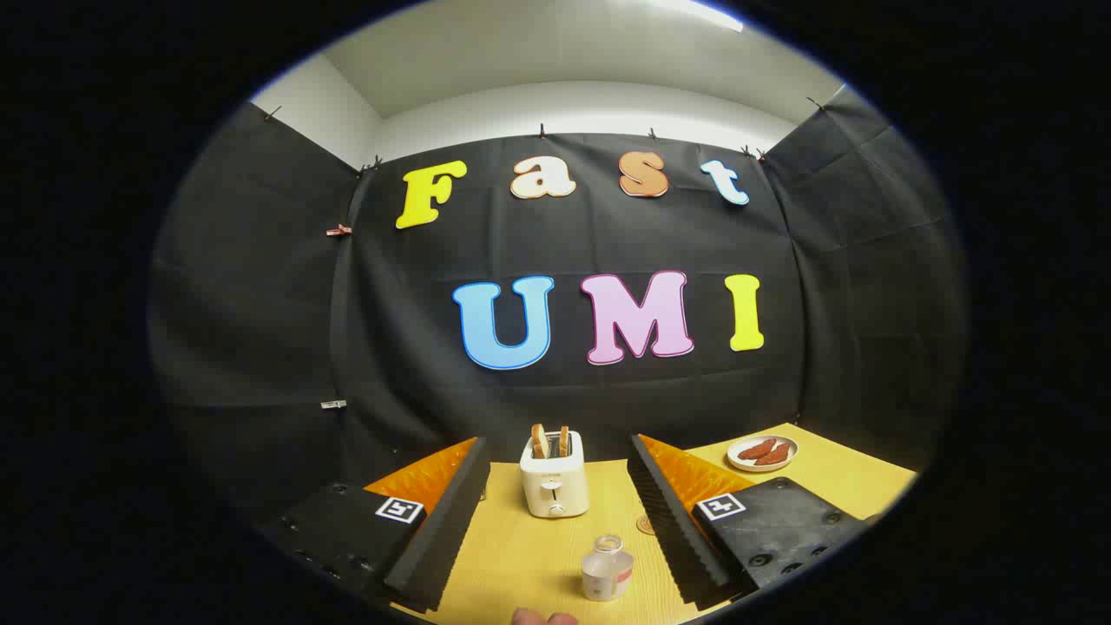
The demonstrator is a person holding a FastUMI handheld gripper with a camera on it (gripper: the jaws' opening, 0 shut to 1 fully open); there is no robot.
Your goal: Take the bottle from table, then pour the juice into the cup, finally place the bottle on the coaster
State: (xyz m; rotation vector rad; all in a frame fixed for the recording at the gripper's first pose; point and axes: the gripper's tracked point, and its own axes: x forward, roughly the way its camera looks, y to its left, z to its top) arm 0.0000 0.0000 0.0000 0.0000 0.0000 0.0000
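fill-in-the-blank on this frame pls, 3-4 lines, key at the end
1. The gripper has its jaws ____, with nothing clamped.
2. The small clear plastic bottle stands upright on the yellow wooden table, ____ the two jaws.
3. Beyond the bottle, the white toaster has ____ in its slots.
4. The white plate holding reddish-brown pieces sits beyond the ____ jaw.

Missing words: open; between; bread slices; right
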